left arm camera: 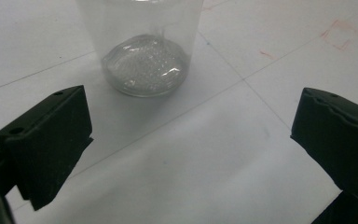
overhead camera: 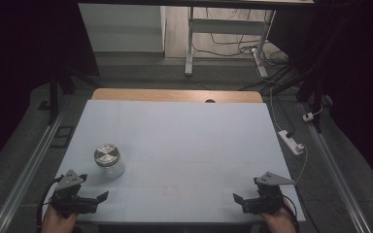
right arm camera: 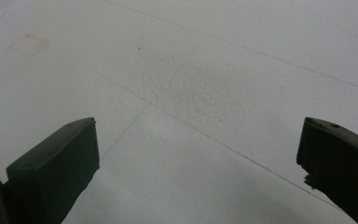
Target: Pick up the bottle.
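The left gripper (overhead camera: 80, 200), jaws wide apart and empty, sits at the near left table (overhead camera: 184, 131) edge with the upright metal-lidded clear jar (overhead camera: 109, 160) just ahead, far nearer than the right gripper (overhead camera: 252, 203), its 2 jaws equally spread.

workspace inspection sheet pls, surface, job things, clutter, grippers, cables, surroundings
surface: white sheet over a wooden table, faint seams and a small red pencil square.
job's things: clear jar with a metal lid, upright at the left front.
clutter: nothing seen.
grippers: left gripper open, jar just beyond its jaws, not touching; right gripper open over bare sheet.
cables: a cable trails from each gripper; a white power strip by the table's right edge; loose cables on the floor behind.
surroundings: dark room, white desk frame beyond the table.
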`<state>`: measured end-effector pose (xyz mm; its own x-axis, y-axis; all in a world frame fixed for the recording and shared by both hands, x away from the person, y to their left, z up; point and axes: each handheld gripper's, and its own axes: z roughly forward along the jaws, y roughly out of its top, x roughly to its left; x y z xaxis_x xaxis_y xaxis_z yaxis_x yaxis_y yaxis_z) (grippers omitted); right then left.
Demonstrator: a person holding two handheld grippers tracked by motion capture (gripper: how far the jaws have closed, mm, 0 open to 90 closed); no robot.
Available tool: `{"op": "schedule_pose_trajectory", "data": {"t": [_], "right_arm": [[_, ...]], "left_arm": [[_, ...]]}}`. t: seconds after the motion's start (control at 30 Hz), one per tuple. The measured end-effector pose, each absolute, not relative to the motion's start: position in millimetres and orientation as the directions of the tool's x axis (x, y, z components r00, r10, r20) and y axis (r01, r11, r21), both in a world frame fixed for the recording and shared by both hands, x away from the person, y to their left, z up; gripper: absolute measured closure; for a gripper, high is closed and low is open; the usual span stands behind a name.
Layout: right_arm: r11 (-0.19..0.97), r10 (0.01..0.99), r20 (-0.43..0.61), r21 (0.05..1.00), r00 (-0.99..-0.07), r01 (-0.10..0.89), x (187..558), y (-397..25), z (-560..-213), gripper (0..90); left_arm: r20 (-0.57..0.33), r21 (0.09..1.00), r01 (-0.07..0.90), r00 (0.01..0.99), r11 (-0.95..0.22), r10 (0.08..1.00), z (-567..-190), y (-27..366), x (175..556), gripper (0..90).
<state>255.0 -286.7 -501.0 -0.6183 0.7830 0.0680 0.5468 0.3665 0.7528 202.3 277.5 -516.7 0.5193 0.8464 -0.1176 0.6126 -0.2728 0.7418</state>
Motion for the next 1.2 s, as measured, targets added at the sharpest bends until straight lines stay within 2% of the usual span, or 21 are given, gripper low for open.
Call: {"op": "schedule_pose_trajectory", "data": {"t": [0.4,0.63,1.2], "right_arm": [[0.376,0.78,0.064,0.748,-0.623,0.547,255,-286,-501,0.0],[0.379,0.779,0.063,0.745,-0.624,0.549,256,-286,-501,0.0],[0.385,0.777,0.063,0.739,-0.626,0.552,256,-285,-502,0.0]], "left_arm": [[-0.077,0.794,0.547,0.522,-0.264,0.849,-519,280,223,0.0],[-0.093,0.794,0.557,0.504,-0.242,0.858,-523,280,234,0.0],[-0.045,0.76,0.58,0.496,-0.292,0.867,-525,267,266,0.0]]}}
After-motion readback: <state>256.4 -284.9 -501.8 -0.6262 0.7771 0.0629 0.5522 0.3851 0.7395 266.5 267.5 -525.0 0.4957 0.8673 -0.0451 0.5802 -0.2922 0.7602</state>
